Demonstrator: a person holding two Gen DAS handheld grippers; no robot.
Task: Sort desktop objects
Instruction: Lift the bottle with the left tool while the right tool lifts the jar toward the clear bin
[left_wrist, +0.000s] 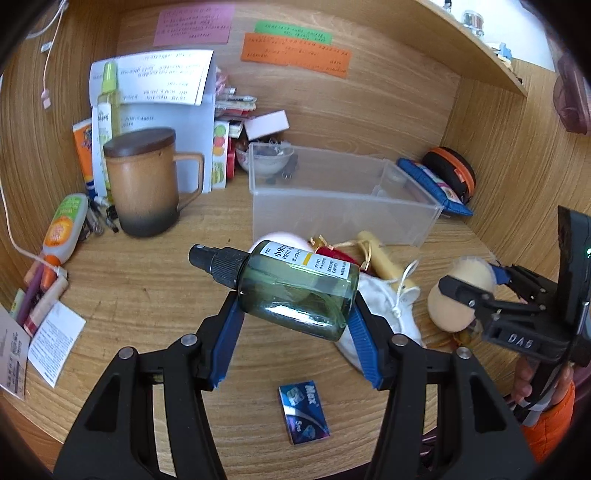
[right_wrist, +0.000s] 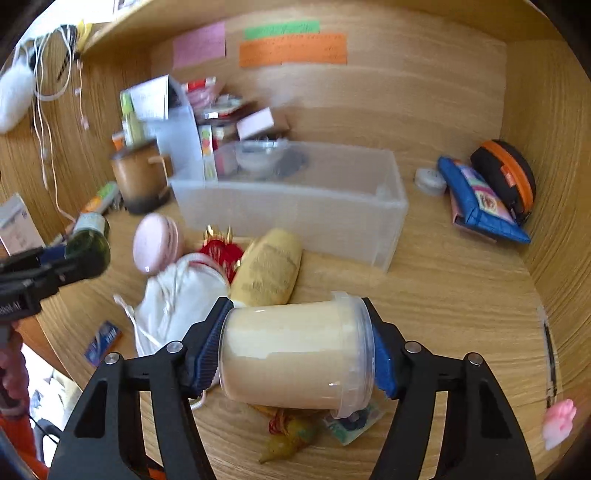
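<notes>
The left gripper (left_wrist: 295, 314) has its jaws closed partway on a green glass spray bottle (left_wrist: 291, 288), held sideways above the wooden tabletop (left_wrist: 147, 295). The right gripper (right_wrist: 295, 354) clamps a clear tub of beige contents (right_wrist: 295, 354) end to end, lying sideways. Both hang just in front of the empty clear plastic bin (left_wrist: 343, 195).
</notes>
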